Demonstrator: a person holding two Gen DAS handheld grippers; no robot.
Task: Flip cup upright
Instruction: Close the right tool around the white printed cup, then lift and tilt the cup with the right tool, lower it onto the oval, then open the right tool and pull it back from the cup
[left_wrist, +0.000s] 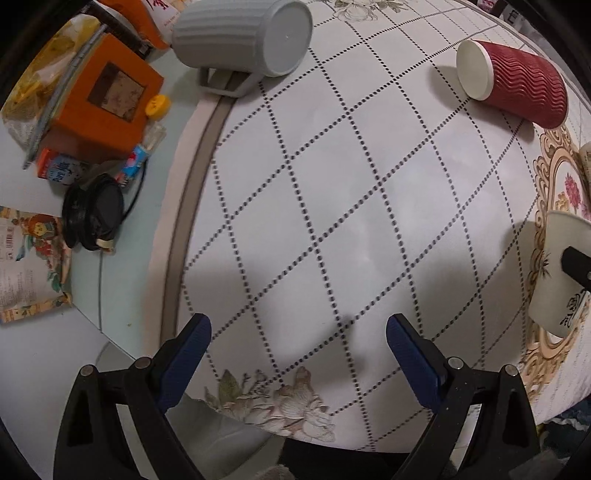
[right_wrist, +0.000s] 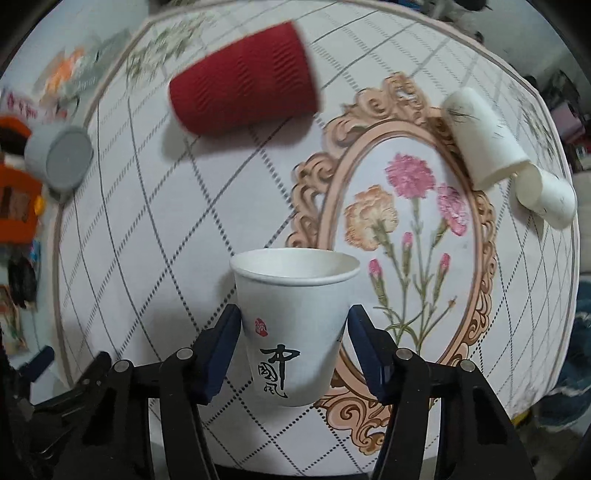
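A white paper cup with black calligraphy (right_wrist: 291, 328) stands upright, mouth up, between the blue pads of my right gripper (right_wrist: 293, 332), which is shut on its sides; whether its base touches the cloth is unclear. The same cup (left_wrist: 557, 273) shows at the right edge of the left wrist view. My left gripper (left_wrist: 298, 345) is open and empty above the checked tablecloth (left_wrist: 332, 206). A red ribbed paper cup (right_wrist: 243, 79) lies on its side; it also shows in the left wrist view (left_wrist: 517, 83).
A grey ribbed mug (left_wrist: 243, 35) lies on its side at the cloth's far left edge. Two white paper cups (right_wrist: 484, 136) (right_wrist: 546, 197) lie on their sides at the right. An orange box (left_wrist: 103, 99), a black lens cap (left_wrist: 94, 212) and packets sit left of the cloth.
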